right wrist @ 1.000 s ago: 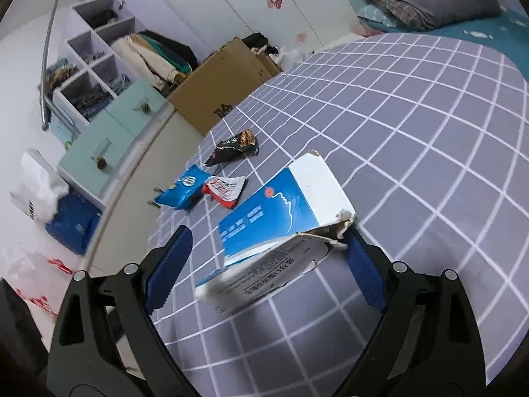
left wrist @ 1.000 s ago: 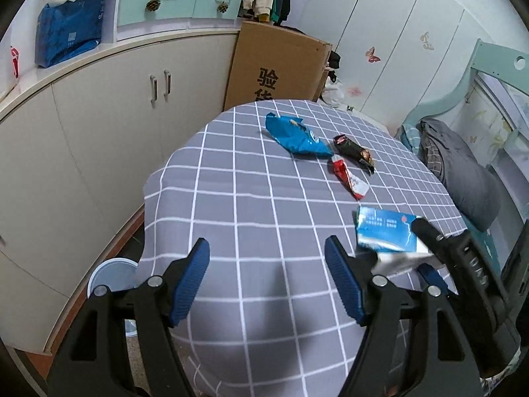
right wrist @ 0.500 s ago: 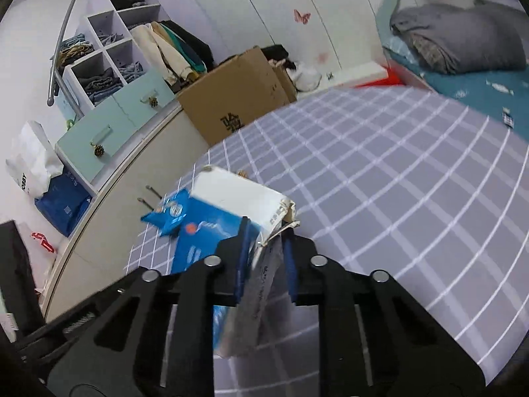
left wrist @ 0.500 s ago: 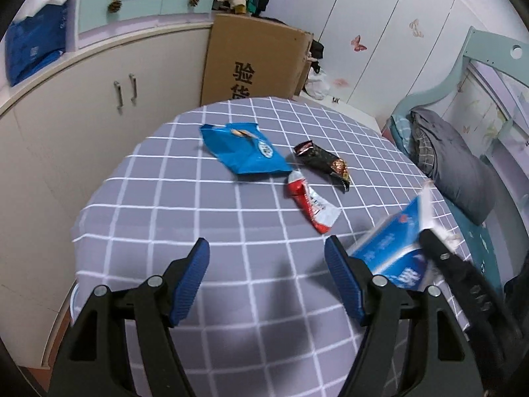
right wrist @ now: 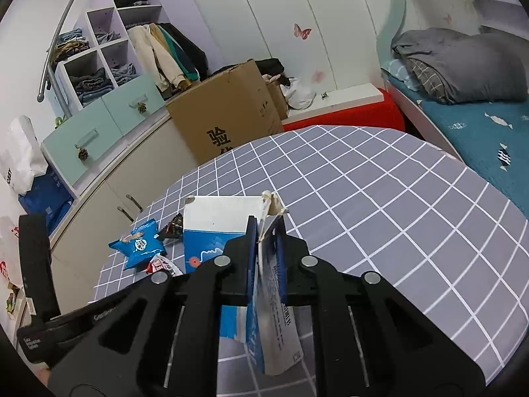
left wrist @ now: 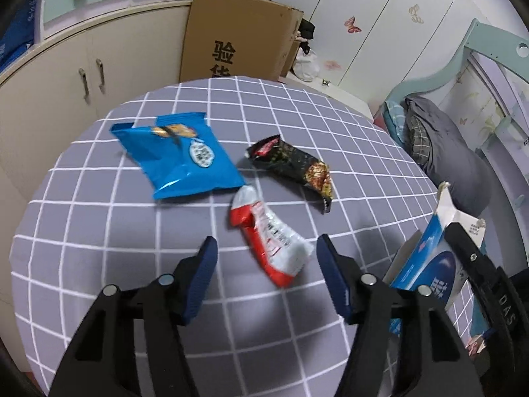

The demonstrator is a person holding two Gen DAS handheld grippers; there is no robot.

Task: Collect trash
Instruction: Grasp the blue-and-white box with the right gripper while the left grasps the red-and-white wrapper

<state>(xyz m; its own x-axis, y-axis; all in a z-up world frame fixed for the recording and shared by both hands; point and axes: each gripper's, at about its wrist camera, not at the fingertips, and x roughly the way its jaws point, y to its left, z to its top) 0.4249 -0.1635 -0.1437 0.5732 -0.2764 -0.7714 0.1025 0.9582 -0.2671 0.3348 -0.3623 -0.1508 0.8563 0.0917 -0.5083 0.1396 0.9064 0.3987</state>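
Carton (right wrist: 215, 231) — lower half behind tool (right wrist: 266, 248)

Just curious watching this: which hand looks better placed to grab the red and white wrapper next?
Left. The left gripper is open with the red and white wrapper lying between its jaws, while the right gripper already clamps the blue and white box.

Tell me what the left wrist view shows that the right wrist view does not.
Only the left wrist view shows the open left gripper above the whole red and white wrapper. Only the right wrist view shows the right gripper shut on the blue and white carton. Both show the blue snack bag, the dark wrapper and the checked tablecloth.
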